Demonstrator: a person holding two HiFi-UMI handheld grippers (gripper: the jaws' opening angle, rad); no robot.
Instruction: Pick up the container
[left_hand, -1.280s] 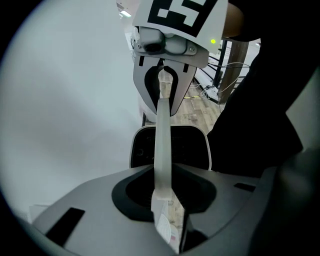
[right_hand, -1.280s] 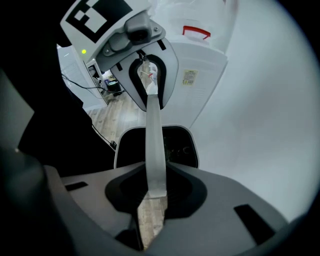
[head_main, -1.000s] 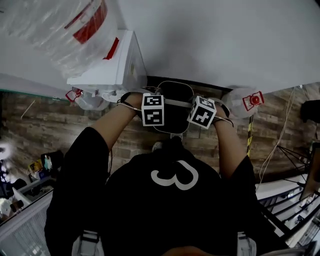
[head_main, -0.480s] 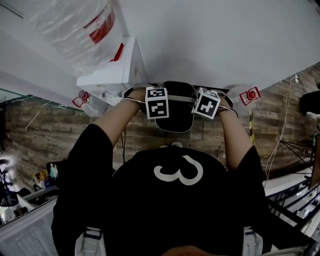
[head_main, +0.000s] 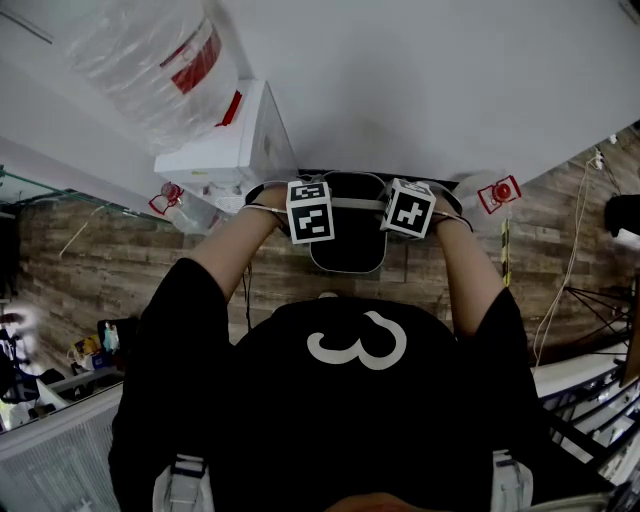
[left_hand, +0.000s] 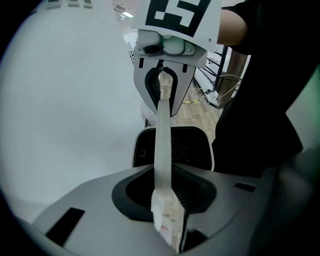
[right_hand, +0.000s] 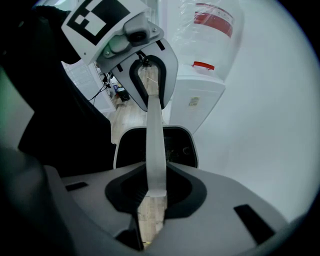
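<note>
The left gripper (left_hand: 167, 227) has its jaws closed on one end of a pale flat handle (left_hand: 162, 145). The right gripper (right_hand: 151, 207) has its jaws closed on the opposite end of the same handle. The handle spans straight between the two sets of jaws. The container (left_hand: 136, 150), black with a white rim, hangs beneath the handle midway between the jaws, clear of any surface. Its interior is dark, so the contents cannot be made out. A water dispenser (right_hand: 200, 102) stands beyond the right jaws.
</note>
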